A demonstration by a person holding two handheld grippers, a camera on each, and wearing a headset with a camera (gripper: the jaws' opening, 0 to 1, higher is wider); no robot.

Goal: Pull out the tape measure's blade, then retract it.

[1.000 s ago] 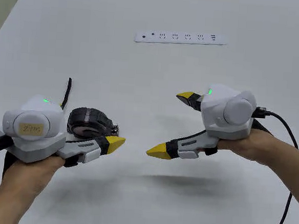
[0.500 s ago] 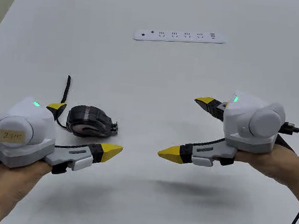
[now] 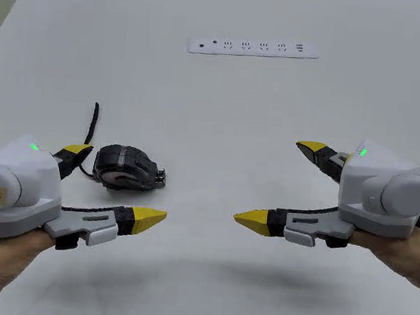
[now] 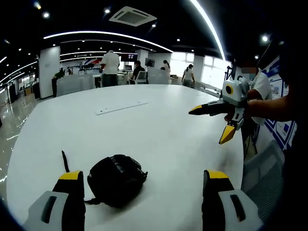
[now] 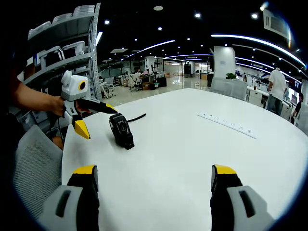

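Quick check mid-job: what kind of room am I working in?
Probably a large open-plan office or lab: a big white table with a power strip on it, metal shelving to one side, and people in the background under long strip lights.

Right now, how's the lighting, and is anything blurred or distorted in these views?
Head view: even, soft light, faint blurry shadows on the white table, no glare. Left gripper view: fisheye bends the ceiling lights; tape measure is sharp. Right gripper view: shelving bows at the edge.
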